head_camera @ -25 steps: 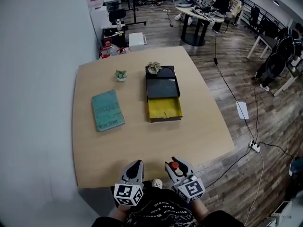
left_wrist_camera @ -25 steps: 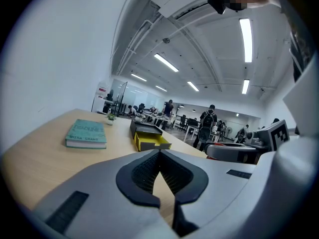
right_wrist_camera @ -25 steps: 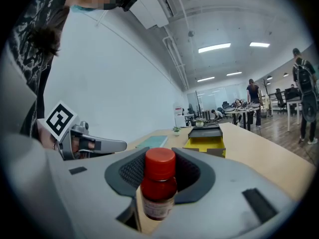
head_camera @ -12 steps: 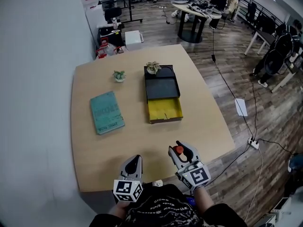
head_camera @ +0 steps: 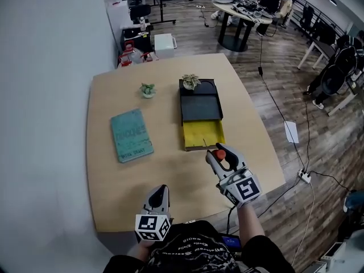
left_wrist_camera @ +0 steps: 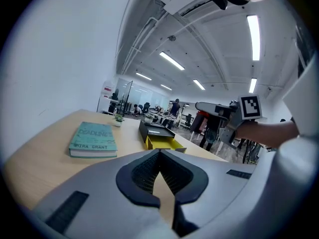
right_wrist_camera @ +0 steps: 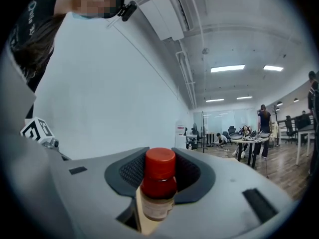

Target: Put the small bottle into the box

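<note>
A small bottle (head_camera: 219,154) with a red cap and a dark body stands upright between the jaws of my right gripper (head_camera: 220,152), which is shut on it. In the right gripper view the bottle (right_wrist_camera: 158,183) fills the gap between the pads. That gripper hovers just in front of the open yellow drawer (head_camera: 203,134) of the black box (head_camera: 199,104), near the drawer's right front corner. My left gripper (head_camera: 160,193) rests low at the table's near edge, shut and holding nothing. In the left gripper view its fingertips (left_wrist_camera: 160,152) meet.
A teal book (head_camera: 132,135) lies left of the box. One small potted plant (head_camera: 148,89) stands behind the book and another (head_camera: 191,81) sits on the box's far end. The table's right edge (head_camera: 267,147) is close to my right gripper. Beyond are office furniture and people.
My right gripper has carried the bottle forward from the table's near edge to just short of the yellow drawer. The left gripper has stayed at the near edge.
</note>
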A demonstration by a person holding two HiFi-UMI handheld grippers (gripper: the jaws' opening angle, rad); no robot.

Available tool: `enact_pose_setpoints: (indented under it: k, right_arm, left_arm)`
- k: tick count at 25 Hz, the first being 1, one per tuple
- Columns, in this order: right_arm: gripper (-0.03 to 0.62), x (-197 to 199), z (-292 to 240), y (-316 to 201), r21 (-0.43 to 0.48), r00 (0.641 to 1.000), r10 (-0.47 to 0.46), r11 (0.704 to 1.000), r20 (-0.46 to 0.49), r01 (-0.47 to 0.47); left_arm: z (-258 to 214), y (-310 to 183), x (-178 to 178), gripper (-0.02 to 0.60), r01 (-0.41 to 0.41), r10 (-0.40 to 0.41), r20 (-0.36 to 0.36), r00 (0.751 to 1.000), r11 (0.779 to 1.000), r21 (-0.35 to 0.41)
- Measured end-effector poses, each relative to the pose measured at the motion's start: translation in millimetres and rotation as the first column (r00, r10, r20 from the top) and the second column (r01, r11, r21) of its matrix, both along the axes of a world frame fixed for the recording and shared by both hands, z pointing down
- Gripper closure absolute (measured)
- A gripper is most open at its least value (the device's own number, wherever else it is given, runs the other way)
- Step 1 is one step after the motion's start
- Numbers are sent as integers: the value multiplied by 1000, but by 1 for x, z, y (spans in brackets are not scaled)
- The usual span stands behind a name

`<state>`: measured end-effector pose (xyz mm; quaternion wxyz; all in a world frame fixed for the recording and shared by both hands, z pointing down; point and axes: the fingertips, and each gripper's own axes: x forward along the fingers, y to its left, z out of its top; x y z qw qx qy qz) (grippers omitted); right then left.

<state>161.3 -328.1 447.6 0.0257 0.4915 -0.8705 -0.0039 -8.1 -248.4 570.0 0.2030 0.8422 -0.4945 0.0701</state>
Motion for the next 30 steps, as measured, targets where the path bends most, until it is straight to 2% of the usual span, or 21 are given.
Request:
enact_pose_setpoints:
  k: [8,12,15,25,30]
  right_arm:
    - [451,-8,6,-82,-9,1000,-18,1000,-1,18]
    - [452,-4,19,-113,-31,999,-10,999,32,11]
    - [451,-9,35,-135,-52,1000,-24,998,0,24]
    - [451,-14,97,-180,-147,995,-50,988,-85,37]
    - [451,-15,128,-197,-192,994,-78,979,-78,62]
  left_arm:
    - [12,-23,-17,578,17,-17,17,1000,999,-28]
    - [22,-34,-32,578,45,-43,37,998,997,-60]
    - [27,-46,-41,578,64,-61,37,997,996,-67]
    - [38,-67,-62,578,100,-94,60,994,989,-112]
    - [45,-78,-72,578,118,-108,84,991,985,-128]
